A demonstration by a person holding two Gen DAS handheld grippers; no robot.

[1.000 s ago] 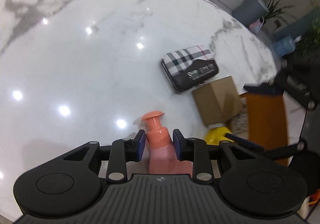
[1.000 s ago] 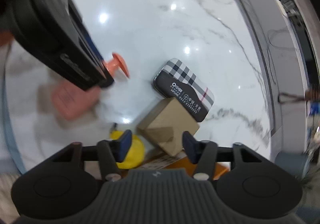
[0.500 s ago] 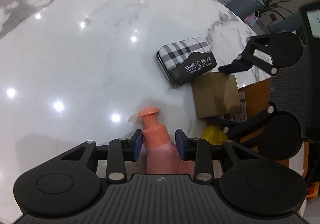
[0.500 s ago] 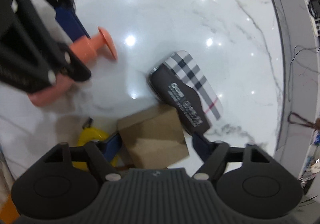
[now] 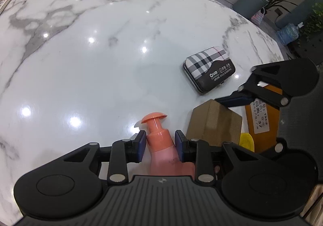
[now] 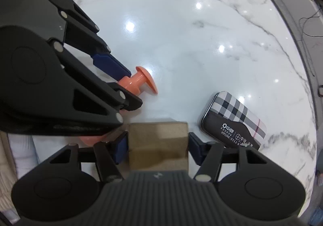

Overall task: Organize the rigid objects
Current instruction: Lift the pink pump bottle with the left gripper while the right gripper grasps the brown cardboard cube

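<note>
My left gripper (image 5: 160, 145) is shut on a pink pump bottle (image 5: 159, 141) with an orange cap, held over the white marble table (image 5: 101, 54); the bottle also shows in the right wrist view (image 6: 139, 82). My right gripper (image 6: 157, 145) has its jaws around a small brown cardboard box (image 6: 158, 141), the pads close against its two sides. The box shows in the left wrist view (image 5: 214, 123), just right of the bottle. A plaid black-and-white tin case (image 6: 232, 121) lies flat right of the box; it also shows in the left wrist view (image 5: 209, 70).
A yellow object (image 5: 247, 141) and an orange box with a printed label (image 5: 262, 113) lie behind the cardboard box near the table's edge. Past the table's far edge stand a grey bin (image 5: 250, 1) and plants. The left gripper's body (image 6: 50, 74) fills the left of the right wrist view.
My right gripper has moved in over the cardboard box, and its jaws now stand at the box's two sides. The left gripper still holds the pink bottle and has shifted slightly.
</note>
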